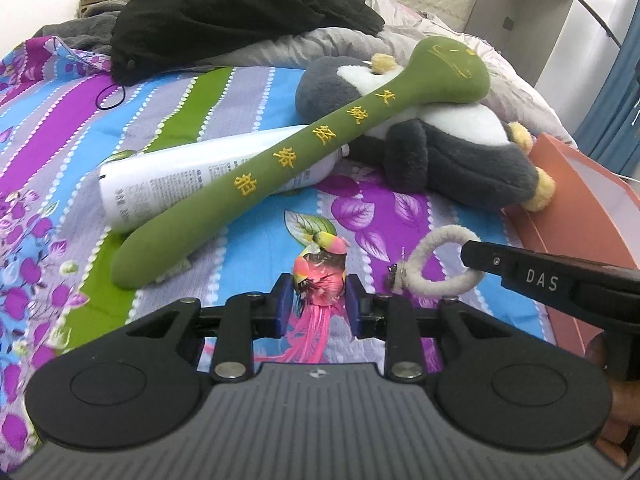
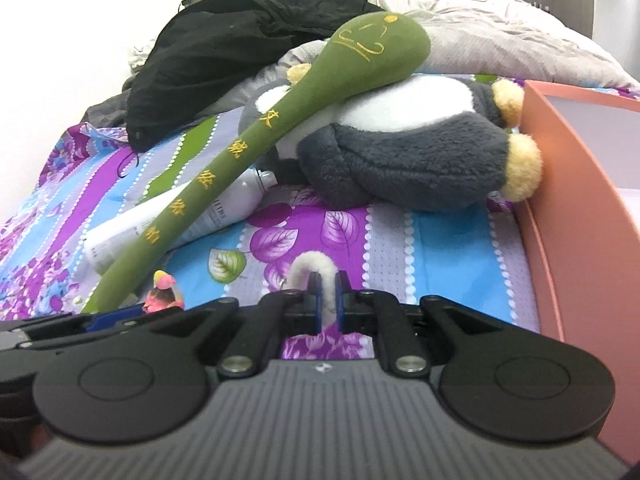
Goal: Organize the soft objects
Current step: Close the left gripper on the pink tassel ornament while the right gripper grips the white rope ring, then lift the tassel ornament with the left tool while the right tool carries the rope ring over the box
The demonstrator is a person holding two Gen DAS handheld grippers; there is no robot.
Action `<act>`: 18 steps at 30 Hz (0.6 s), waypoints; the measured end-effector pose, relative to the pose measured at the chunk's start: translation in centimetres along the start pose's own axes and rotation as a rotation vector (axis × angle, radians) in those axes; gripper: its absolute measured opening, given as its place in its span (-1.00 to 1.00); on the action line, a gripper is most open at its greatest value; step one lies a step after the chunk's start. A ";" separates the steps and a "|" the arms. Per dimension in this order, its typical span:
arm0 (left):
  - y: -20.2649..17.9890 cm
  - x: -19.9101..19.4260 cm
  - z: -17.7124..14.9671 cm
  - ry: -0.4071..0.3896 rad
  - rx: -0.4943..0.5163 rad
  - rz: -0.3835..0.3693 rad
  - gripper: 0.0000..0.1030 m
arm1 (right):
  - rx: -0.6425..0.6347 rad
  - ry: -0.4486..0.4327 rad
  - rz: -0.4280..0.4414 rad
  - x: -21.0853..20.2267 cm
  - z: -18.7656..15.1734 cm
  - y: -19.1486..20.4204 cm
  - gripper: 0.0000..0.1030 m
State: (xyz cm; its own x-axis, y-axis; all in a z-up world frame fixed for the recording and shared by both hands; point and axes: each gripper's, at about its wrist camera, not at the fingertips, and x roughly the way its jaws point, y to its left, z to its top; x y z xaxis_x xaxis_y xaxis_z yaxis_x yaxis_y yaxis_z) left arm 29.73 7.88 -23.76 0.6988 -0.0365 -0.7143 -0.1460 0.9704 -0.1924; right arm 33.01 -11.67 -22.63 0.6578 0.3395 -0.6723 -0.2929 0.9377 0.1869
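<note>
My left gripper (image 1: 320,296) is shut on a small pink feathered bird toy (image 1: 320,276) just above the bedsheet. The toy also shows in the right wrist view (image 2: 164,294). My right gripper (image 2: 324,300) is shut on a white fuzzy loop (image 2: 316,266). The loop also shows in the left wrist view (image 1: 436,264), right of the bird. A long green plush mallet (image 1: 288,160) leans across a white bottle (image 1: 200,176) and a grey and white plush toy (image 1: 448,148).
A salmon-coloured box (image 2: 576,184) stands at the right, against the plush toy's yellow foot. Black clothing (image 1: 224,12) and a grey quilt (image 2: 500,40) are piled at the back. The floral bedsheet (image 1: 60,128) covers the bed.
</note>
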 end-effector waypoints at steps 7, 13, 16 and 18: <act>-0.1 -2.9 -1.7 0.010 -0.036 -0.027 -0.37 | -0.012 -0.003 -0.006 -3.1 -1.6 0.2 -0.80; -0.6 -5.2 -3.2 0.019 -0.046 -0.031 -0.37 | -0.027 0.005 -0.014 -5.7 -3.1 0.3 -0.80; -0.9 -6.5 -3.8 0.023 -0.045 -0.035 -0.37 | -0.030 0.013 -0.015 -7.1 -3.9 0.3 -0.80; -1.3 -7.2 -4.2 0.026 -0.036 -0.042 -0.37 | -0.036 0.014 -0.018 -8.1 -4.5 0.3 -0.80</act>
State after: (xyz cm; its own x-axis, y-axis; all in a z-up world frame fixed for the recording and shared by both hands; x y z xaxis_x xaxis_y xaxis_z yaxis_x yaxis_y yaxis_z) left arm 21.90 5.87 -21.18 0.6868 -0.0834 -0.7220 -0.1427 0.9586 -0.2464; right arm 24.50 -14.42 -20.32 0.6532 0.3213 -0.6857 -0.3062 0.9402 0.1490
